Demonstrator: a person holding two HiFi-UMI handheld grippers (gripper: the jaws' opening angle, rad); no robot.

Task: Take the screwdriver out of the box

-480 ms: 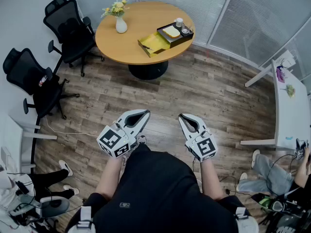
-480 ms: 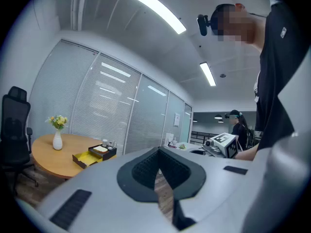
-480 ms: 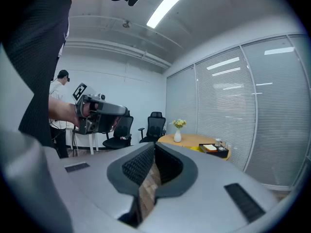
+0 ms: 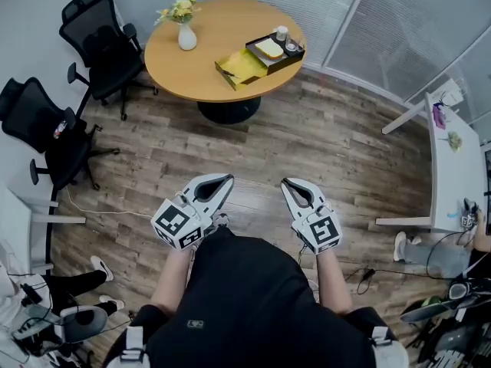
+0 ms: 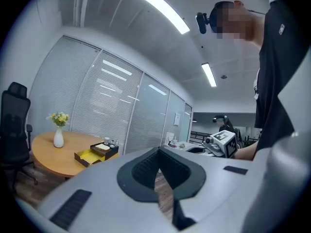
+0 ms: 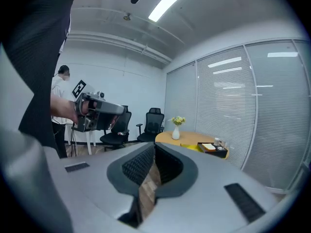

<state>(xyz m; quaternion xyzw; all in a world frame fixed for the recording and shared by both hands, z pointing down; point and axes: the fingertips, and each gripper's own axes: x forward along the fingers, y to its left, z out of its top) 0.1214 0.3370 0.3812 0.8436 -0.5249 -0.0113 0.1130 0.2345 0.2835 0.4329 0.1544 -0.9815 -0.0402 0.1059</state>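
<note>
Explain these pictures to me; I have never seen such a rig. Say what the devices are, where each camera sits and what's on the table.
No robot here: a person stands holding a two-jaw gripper in each hand, the left gripper and the right gripper. The head view looks down from a camera on the person's head. The other two views ride on the grippers and look along their jaws; both pairs are together, holding nothing. Ahead stands a round table bearing a vase of flowers, a yellow box and a black tray. The screwdriver is too small to make out.
</note>
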